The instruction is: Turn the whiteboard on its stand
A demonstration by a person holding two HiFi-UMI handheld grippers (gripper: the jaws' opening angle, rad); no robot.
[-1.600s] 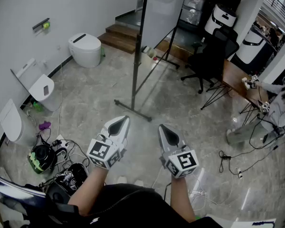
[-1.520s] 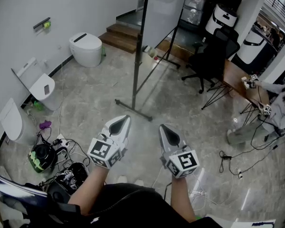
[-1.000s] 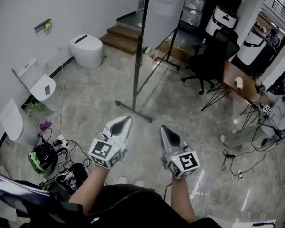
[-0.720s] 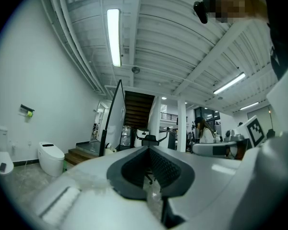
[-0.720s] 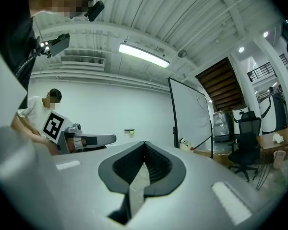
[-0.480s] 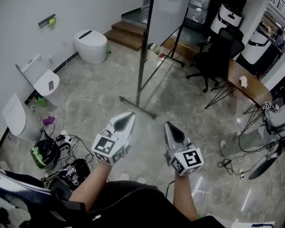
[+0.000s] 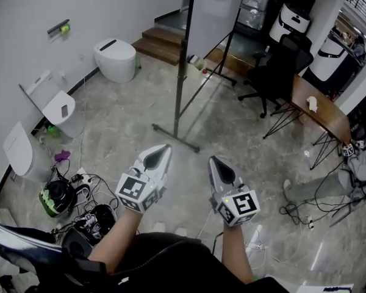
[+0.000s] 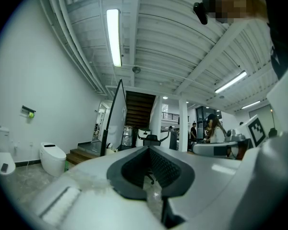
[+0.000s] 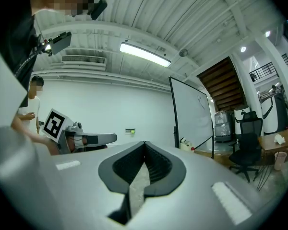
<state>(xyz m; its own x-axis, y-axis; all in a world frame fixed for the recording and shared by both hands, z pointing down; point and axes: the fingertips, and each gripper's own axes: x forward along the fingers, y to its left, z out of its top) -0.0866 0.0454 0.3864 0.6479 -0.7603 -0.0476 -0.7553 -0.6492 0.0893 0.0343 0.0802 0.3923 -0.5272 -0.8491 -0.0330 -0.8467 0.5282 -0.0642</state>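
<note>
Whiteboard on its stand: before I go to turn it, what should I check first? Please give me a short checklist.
1. The whiteboard is upright on its stand: ok.
2. The left gripper is empty, jaws together: ok.
3. The right gripper is empty, jaws together: ok.
4. Grippers near enough to the board: not ok, both are well short of it.
5. The office chair is out of the board's swing: cannot tell.
6. The cables are off the path ahead: ok, they lie to the left.

The left hand-held gripper (image 7: 162,148) and right hand-held gripper (image 7: 213,159) are pale grey, dark-lined (square-marker cubes (image 7: 136,192) behind).
</note>
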